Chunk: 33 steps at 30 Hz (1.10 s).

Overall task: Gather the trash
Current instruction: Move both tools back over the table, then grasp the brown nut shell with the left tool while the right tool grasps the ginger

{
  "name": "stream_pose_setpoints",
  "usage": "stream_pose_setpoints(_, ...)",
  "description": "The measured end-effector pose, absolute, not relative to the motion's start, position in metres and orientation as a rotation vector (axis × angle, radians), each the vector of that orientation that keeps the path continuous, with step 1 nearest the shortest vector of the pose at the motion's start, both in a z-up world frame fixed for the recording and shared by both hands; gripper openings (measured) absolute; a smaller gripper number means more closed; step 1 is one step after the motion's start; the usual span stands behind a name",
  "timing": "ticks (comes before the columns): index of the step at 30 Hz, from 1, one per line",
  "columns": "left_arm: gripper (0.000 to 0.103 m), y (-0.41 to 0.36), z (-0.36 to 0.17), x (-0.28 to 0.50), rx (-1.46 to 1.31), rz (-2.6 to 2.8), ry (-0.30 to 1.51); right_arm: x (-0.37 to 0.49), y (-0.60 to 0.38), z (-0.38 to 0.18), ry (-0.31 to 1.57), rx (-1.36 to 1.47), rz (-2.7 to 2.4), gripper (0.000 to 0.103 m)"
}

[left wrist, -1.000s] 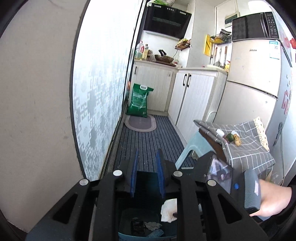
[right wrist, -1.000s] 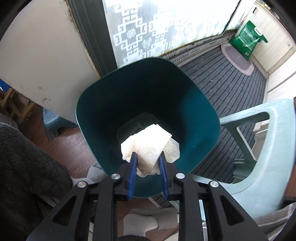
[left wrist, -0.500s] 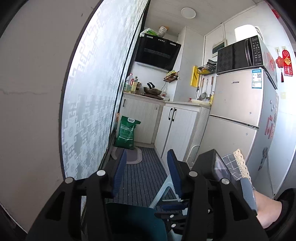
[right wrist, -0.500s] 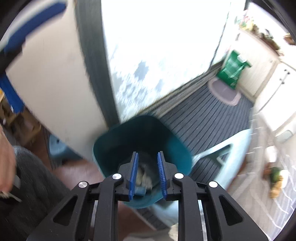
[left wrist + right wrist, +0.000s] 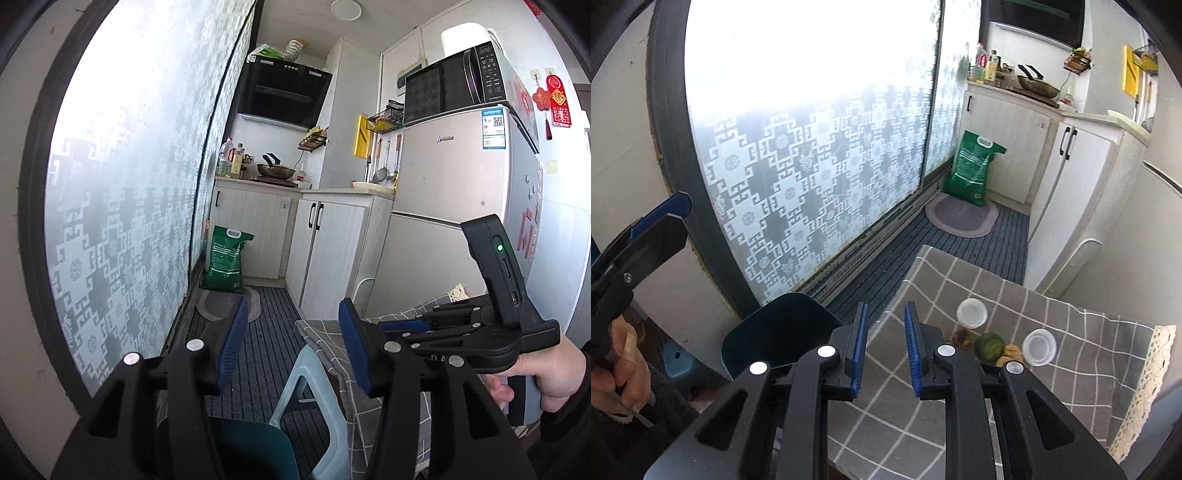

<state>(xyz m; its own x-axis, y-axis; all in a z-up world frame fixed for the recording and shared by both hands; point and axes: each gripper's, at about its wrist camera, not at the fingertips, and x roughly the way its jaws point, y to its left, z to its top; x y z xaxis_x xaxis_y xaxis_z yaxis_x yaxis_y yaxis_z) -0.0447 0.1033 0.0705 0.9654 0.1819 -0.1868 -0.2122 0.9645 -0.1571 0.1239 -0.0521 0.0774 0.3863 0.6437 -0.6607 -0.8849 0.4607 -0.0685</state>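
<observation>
A dark teal trash bin stands on the floor left of the table with the grey checked cloth; its rim also shows in the left wrist view. On the cloth lie two white plastic lids, a green rind piece and brown scraps. My right gripper is open and empty above the cloth's near left part. My left gripper is open and empty, raised above the bin, facing the kitchen.
A pale blue plastic stool stands beside the bin under the table edge. A frosted patterned sliding door runs along the left. A green sack, an oval mat, white cabinets and a fridge lie ahead.
My right gripper let the white tissue go into the bin, opened, and swung up and right over the table. My left gripper rose and opened wide.
</observation>
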Motion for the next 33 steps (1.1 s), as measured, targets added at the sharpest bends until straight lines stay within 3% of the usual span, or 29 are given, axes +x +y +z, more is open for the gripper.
stream_pose_setpoints(13, 0.053, 0.054, 0.034, 0.051, -0.091, 0.088, 0.418, 0.191, -0.11, 0.068, 0.635, -0.373, 0.908, 0.02)
stream_pose_setpoints(24, 0.054, 0.026, -0.002, 0.098, -0.005, 0.083, 0.601, 0.205, -0.146, 0.047, 0.676, -0.346, 0.901, 0.035)
stream_pose_setpoints(33, 0.042, 0.018, -0.014, 0.118, 0.085, 0.155, 0.673, 0.205, -0.159, 0.039, 0.685, -0.357, 0.905, 0.035)
